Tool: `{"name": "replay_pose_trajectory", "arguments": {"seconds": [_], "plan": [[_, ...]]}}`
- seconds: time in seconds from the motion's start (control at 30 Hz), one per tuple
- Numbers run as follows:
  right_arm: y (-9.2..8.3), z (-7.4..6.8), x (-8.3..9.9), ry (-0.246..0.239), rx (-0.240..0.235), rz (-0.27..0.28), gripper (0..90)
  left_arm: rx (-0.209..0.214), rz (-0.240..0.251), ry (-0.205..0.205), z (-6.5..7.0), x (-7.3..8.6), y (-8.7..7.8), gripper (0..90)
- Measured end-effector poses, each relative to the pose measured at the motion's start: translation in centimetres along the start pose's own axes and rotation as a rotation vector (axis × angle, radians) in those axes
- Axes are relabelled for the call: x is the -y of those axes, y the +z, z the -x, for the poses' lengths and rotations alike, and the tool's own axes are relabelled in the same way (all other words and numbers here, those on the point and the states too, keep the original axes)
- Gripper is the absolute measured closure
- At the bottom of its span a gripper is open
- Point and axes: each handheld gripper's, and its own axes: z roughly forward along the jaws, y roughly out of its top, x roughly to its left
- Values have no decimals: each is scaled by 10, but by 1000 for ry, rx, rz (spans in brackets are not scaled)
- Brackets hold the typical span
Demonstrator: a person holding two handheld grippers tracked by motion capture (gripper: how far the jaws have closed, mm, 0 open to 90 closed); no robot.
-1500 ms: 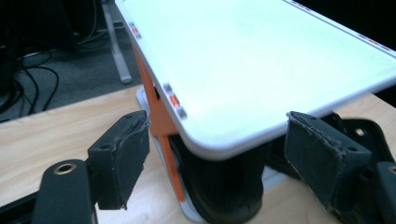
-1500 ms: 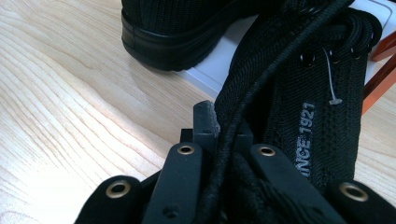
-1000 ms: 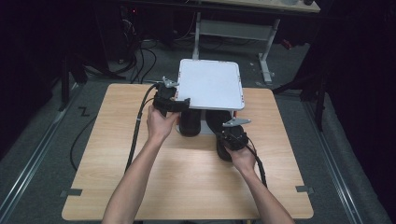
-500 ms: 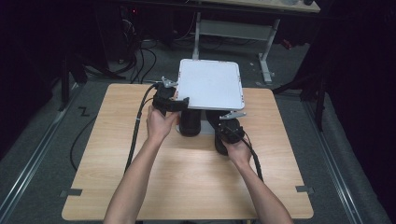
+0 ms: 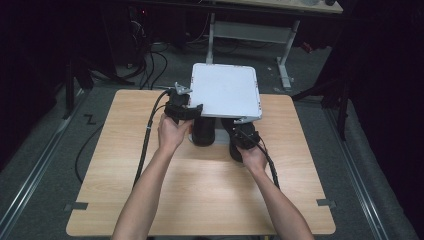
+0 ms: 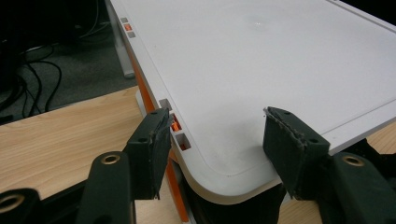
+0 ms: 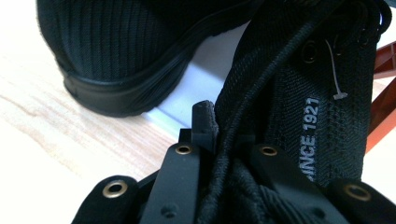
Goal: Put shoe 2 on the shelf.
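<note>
Shoe (image 7: 299,116) laces could slip from our clamped right gripper (image 7: 224,130); our left gripper (image 6: 215,135), closing, straddles the lid (image 6: 261,60) corner ungripped.

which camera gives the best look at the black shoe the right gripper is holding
The right gripper view: the black shoe fills it close up, laces pinched between the jaws, lettering readable. The high view shows it small and dark beneath the white lid. The left gripper view gives nothing clear of it.

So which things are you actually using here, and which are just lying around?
In use:
left gripper, jaws just been closing around the white lid's corner
right gripper, shut on the right black shoe
left black shoe

Lying about:
cables on the floor
grey desk frame
</note>
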Motion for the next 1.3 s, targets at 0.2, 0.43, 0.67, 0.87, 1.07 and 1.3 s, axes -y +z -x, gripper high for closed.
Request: {"name": "replay_pose_trajectory", "arguments": {"seconds": [0.2,0.43,0.67,0.87,1.07,1.3], "plan": [[2,1,0,2,2,18,816,4,-13,-35,-3,-2,1,417],[-14,0,-2,-5,-1,80,610,4,-10,-29,-2,-2,1,418],[-37,8,2,-12,-7,119,562,7,-7,-31,-3,-2,1,416],[-60,11,15,-17,-17,162,500,7,-4,-30,-2,-1,1,415],[-80,13,32,-12,-46,191,490,11,-7,-33,-3,-2,1,415],[-85,10,47,-25,-52,180,491,11,-4,-32,-3,-1,2,414]]}}
